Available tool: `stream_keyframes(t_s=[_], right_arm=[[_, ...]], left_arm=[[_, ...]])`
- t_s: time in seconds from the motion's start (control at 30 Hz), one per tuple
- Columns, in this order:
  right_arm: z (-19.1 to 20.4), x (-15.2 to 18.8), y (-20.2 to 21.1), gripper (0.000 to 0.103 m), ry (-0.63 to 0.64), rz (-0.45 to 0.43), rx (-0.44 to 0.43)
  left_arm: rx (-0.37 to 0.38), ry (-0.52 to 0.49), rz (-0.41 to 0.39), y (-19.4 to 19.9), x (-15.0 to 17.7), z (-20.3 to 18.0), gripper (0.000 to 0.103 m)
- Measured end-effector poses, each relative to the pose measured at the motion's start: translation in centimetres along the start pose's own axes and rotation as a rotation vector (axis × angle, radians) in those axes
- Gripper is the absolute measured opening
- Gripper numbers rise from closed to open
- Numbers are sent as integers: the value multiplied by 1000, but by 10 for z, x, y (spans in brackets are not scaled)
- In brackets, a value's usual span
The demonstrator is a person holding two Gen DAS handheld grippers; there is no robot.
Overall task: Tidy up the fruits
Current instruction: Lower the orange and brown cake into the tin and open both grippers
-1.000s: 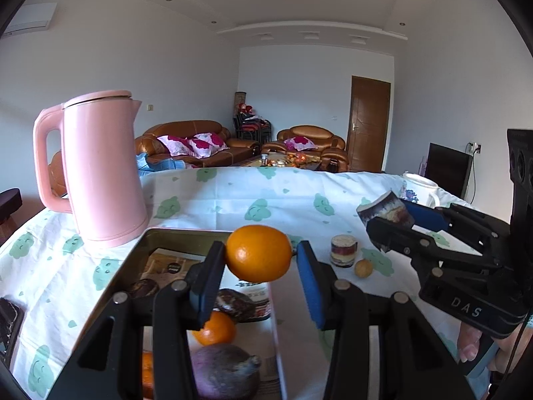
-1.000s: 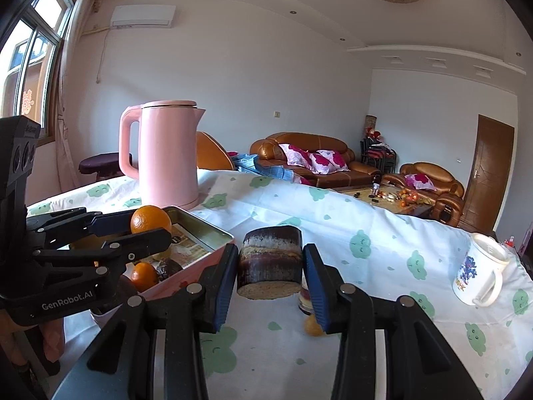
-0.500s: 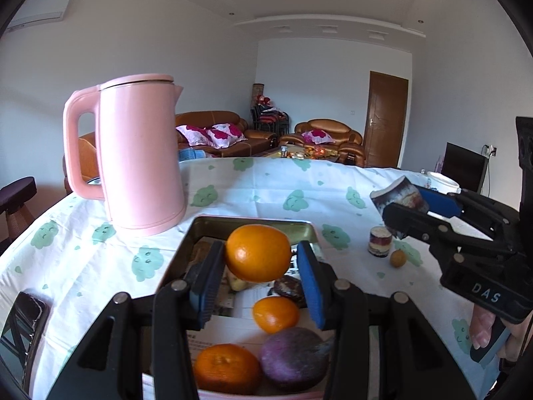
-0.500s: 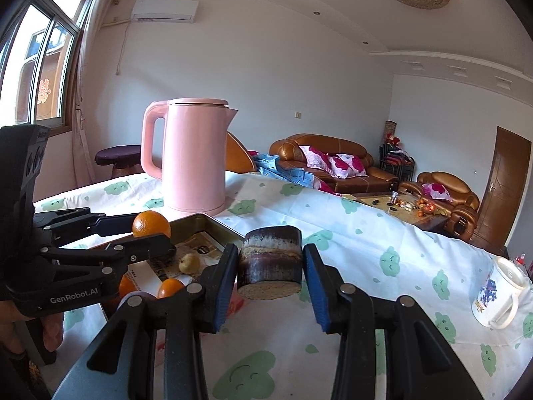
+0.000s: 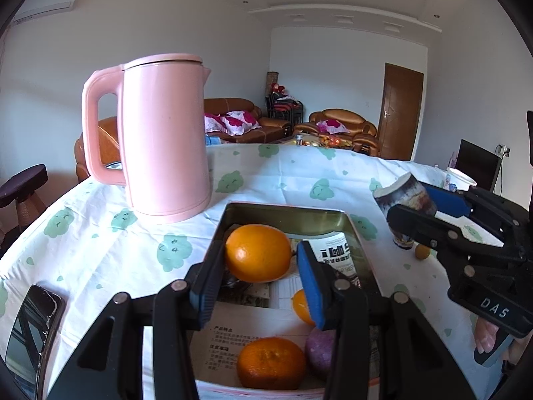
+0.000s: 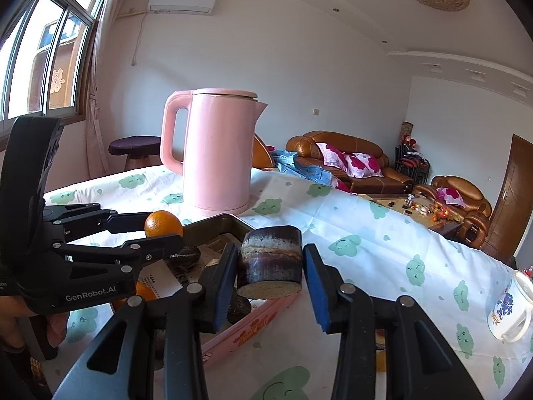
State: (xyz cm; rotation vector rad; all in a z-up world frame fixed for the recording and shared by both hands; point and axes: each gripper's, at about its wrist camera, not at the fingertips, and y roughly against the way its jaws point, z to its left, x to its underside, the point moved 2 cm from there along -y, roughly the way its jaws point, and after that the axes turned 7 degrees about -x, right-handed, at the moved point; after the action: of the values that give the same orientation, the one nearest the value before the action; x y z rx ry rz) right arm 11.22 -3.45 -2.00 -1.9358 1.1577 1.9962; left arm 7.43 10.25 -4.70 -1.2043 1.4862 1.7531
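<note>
Left wrist view, left to right. We list a phone (image 5: 31,330) at the lower left of the bench (image 5: 100,243); a pink kettle (image 5: 163,133) upright behind it; a metal tray (image 5: 286,211) at centre. Our left tool (image 5: 263,281) holds an orange (image 5: 258,253) above the tray, pads pressed to both sides. Below it in the tray: a second orange (image 5: 271,363) and a purple fruit (image 5: 321,350). At right, our right tool (image 5: 413,211) is closed on a dark cup (image 5: 404,196), held clear of the bench beside the tray.
</note>
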Motion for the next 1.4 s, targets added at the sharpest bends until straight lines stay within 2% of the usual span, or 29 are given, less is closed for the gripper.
stream_keyframes(t_s=[0.63, 1.13, 1.4], right_arm=[[9, -2, -39, 42, 4, 78, -53], [8, 8, -60, 42, -35, 153, -80], [7, 10, -66, 42, -47, 179, -91]], left_arm=[[-15, -12, 84, -13, 3, 10, 46], [23, -13, 173, -29, 7, 10, 46], [20, -22, 183, -33, 7, 8, 47]])
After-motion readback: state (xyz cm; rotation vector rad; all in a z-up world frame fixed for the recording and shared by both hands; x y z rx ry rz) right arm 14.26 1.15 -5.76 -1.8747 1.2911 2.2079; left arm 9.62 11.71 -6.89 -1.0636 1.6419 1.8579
